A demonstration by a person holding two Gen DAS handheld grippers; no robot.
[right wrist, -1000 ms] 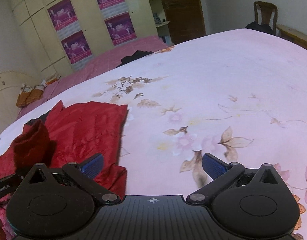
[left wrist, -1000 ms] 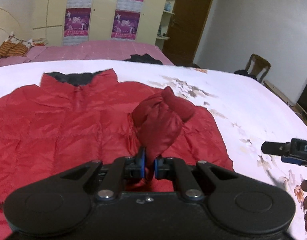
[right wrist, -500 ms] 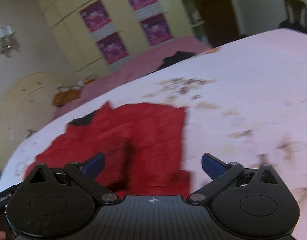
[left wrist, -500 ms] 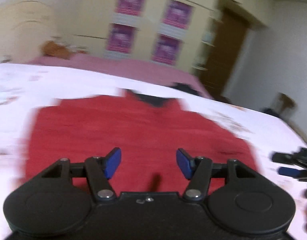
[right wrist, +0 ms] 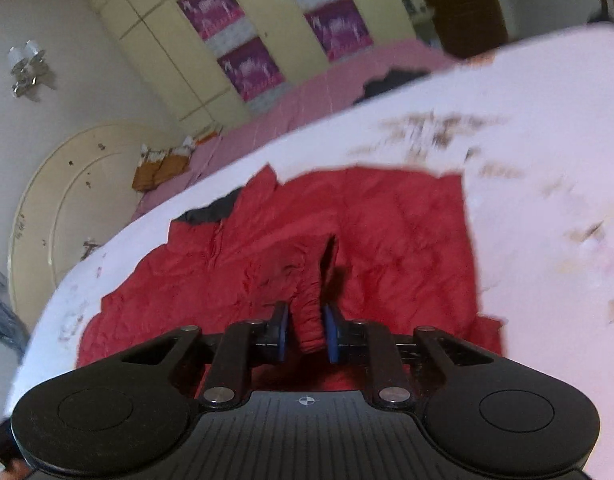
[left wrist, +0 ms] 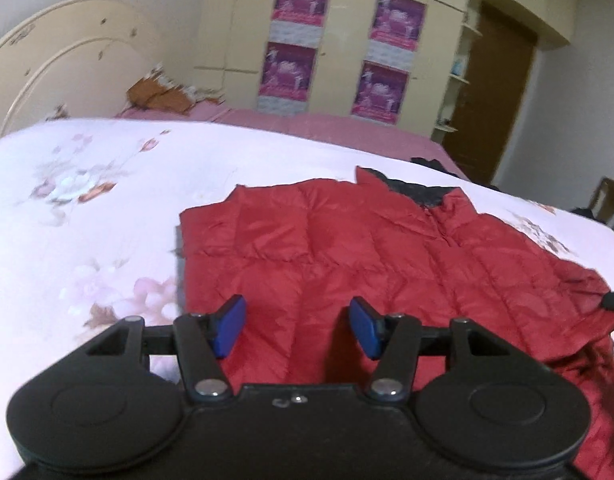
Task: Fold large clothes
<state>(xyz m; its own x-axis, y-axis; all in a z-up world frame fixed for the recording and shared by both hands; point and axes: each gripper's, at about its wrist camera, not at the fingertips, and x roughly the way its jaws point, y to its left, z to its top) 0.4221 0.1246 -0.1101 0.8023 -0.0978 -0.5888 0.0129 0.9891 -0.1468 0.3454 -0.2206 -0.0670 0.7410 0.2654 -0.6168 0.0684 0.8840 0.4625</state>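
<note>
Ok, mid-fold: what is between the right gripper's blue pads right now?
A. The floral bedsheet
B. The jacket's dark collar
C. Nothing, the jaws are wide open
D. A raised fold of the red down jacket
D. In the right wrist view the right gripper has just closed its pads on a raised fold of the red down jacket.

Red quilted puffer jacket [right wrist: 387, 240] pinched by the right gripper [right wrist: 305, 332]

A raised fold is clamped between the blue pads, just closed; the jacket is spread on the white floral bedspread [right wrist: 547, 140].
</note>
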